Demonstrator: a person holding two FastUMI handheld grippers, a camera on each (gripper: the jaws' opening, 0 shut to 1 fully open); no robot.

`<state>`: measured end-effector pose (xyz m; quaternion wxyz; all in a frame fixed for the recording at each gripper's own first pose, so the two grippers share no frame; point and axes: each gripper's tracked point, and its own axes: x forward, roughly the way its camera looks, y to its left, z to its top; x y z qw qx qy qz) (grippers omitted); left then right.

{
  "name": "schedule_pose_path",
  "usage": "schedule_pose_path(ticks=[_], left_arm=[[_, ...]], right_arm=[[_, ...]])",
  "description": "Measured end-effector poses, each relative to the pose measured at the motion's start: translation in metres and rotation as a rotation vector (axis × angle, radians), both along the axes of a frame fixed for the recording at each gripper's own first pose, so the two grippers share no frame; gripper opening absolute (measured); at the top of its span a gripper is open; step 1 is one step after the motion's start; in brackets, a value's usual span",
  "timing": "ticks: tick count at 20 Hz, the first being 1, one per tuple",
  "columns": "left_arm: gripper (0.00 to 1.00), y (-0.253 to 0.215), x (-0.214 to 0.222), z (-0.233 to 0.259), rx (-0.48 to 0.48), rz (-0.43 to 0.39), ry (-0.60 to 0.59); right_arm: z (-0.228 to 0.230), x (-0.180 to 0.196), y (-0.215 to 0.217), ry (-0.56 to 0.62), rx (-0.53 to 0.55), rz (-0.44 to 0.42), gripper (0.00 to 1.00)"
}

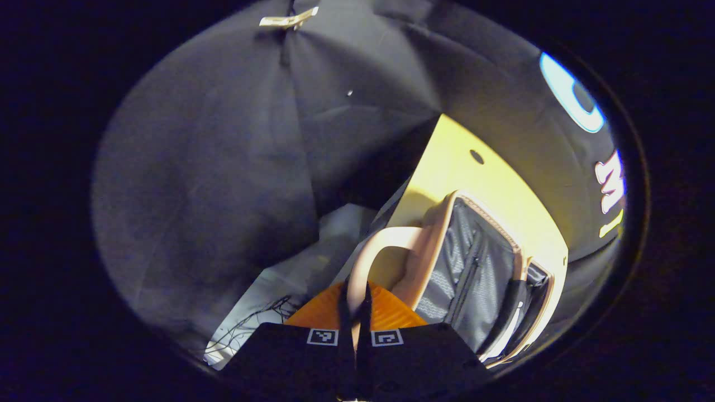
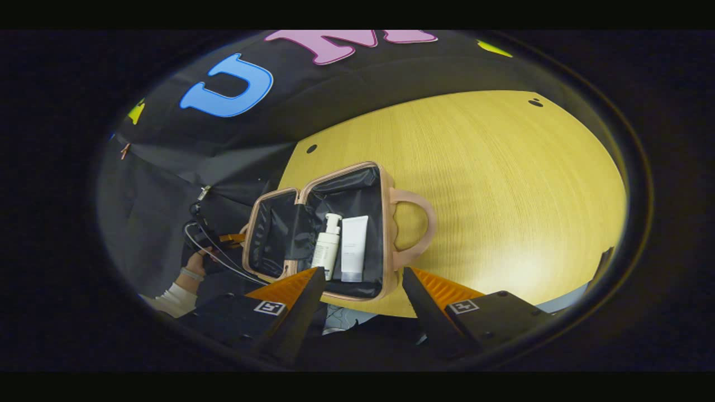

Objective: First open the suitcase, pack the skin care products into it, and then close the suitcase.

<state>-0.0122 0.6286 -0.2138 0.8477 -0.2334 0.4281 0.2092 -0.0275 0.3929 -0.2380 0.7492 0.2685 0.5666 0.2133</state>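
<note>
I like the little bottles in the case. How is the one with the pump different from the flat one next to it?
The pump bottle is round with a narrow nozzle on top; the tube is flat and wide, with no nozzle. The bottle looks creamy white, the tube a cooler, paler white. The bottle reaches further up the suitcase than the tube. Both lie side by side on the dark lining, pointing the same way.

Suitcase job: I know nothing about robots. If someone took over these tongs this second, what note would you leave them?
Left tongs: shut on the pink loop handle at the lid's side, holding the suitcase open.
Right tongs: open, empty, hovering near the suitcase's front edge.
Inside: pump bottle and white tube, side by side in the handle-side half.
Done: opened, two products packed.
Left: swing the lid over and close it.
</note>
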Motion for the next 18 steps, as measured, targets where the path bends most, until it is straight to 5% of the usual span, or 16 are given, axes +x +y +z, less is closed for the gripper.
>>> schedule_pose_path(ticks=[8,13,18], left_arm=[[0.06,-0.082,0.024,0.150,0.071,-0.163,-0.262],[0.06,-0.185,0.047,0.221,-0.005,-0.260,-0.412],[0.06,-0.319,0.075,0.236,-0.085,-0.428,-0.493]], right_arm=[[0.031,0.016,0.013,-0.095,0.100,0.018,0.89],[0.044,0.017,-0.013,-0.144,0.130,0.021,0.89],[0.045,0.020,-0.072,-0.165,0.119,-0.013,0.89]])
